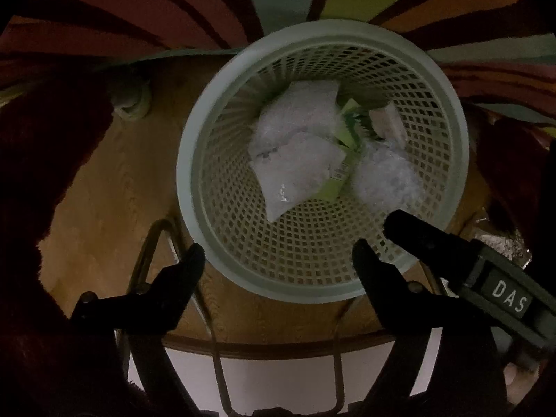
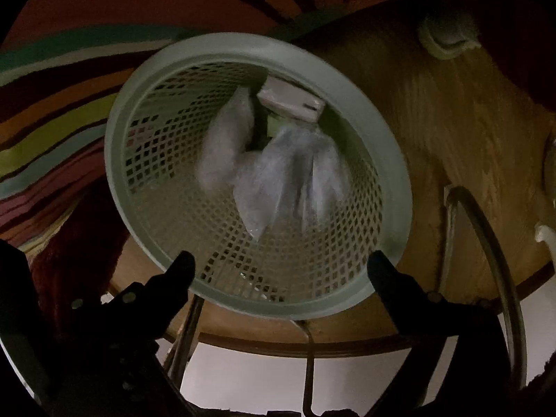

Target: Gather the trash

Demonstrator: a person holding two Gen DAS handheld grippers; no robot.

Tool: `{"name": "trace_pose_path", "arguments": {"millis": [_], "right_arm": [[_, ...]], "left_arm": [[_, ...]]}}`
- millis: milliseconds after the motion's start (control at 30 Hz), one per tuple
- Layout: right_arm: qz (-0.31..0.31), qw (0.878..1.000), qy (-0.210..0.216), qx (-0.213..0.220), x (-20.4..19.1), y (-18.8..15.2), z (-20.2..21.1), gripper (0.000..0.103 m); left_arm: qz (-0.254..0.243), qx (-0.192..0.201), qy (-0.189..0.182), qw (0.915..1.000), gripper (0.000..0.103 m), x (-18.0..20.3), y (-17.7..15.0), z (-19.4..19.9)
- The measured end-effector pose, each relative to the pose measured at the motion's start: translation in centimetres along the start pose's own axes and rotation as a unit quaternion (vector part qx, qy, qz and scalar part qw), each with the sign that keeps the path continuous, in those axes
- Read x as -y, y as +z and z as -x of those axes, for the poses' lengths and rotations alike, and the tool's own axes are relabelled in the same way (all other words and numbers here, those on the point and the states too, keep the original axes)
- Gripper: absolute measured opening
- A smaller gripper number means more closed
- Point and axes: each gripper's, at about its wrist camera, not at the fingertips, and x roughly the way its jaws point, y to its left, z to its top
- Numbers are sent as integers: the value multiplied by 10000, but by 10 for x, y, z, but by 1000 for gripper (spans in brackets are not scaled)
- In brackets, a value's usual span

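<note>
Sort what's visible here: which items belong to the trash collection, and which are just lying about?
Job items:
- mesh basket
- clear plastic bags inside it
- green wrapper inside it
- small white box inside it

Lying about:
- round wooden table
- striped rug
- pale round object, unidentifiable
- crinkled foil at the right edge

From my left wrist camera I can read one label: white capitals "DAS" on a small dark plate (image 1: 508,296), fixed to the body of the right gripper (image 1: 410,229) that reaches in from the lower right. A green wrapper (image 1: 342,173) lying in the basket (image 1: 194,160) carries a small dark printed patch, too blurred for me to make out any letters. From my right wrist camera I find nothing readable; a white box (image 2: 290,101) in the basket shows a dark mark I cannot decipher.
</note>
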Motion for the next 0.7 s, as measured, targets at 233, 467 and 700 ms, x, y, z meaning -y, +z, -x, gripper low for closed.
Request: {"name": "trace_pose_path", "arguments": {"millis": [233,467,700], "right_arm": [[89,9997,-170,161,1,1,1,95],[309,9970,-416,568,-7,-7,16,95],[690,9902,-555,1076,-20,-15,46,95]], "left_arm": [[16,104,112,9999,84,1,-1,4],[-72,371,205,9991,84,3,-3,16],[-260,960,276,9947,84,6,-14,45]]}}
